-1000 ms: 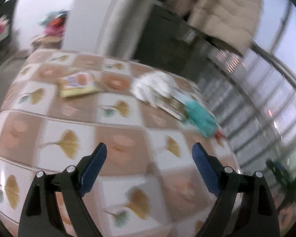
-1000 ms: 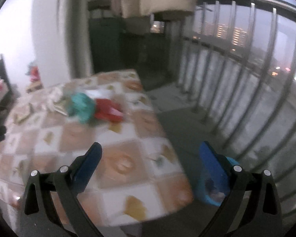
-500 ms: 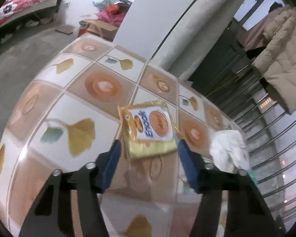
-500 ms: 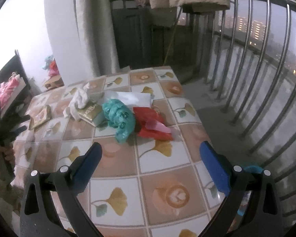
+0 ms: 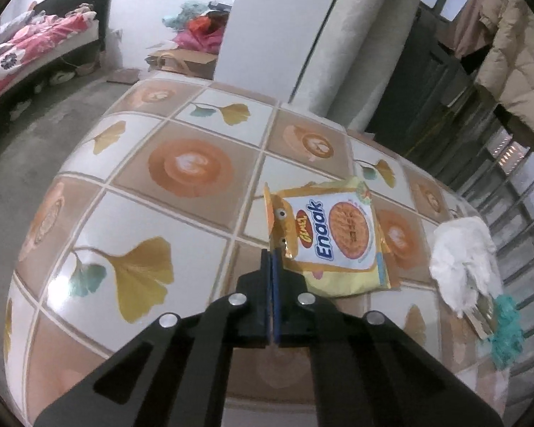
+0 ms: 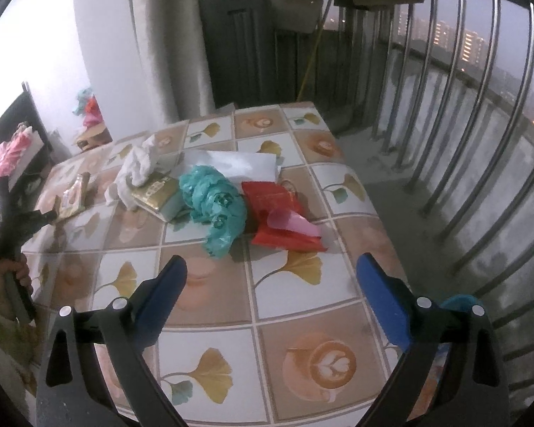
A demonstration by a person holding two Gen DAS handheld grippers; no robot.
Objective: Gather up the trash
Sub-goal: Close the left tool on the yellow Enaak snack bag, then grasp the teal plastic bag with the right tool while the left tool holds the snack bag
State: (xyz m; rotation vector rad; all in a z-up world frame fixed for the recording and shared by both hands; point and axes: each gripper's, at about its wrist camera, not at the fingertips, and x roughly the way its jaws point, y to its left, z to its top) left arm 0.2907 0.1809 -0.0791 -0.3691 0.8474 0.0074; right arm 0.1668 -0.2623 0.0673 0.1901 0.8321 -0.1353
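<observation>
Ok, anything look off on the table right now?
Nothing spilled. The yellow snack wrapper has one edge lifted, pinched in the closed left hand-held gripper. The remaining trash sits heaped mid-table: white tissue, teal bag, red wrapper.

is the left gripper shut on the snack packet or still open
Shut: the left gripper has its blue pads pressed together on the snack packet's corner.

The counter [image 5: 181, 163] wears a smooth, slightly glossy printed covering. On it lie a shiny foil-like snack wrapper [image 5: 334, 245], soft crumpled white tissue [image 5: 462, 252], a crinkly teal plastic bag [image 6: 213, 206] and a glossy red one [image 6: 281, 213]. The railing [image 6: 480, 82] is polished metal.
</observation>
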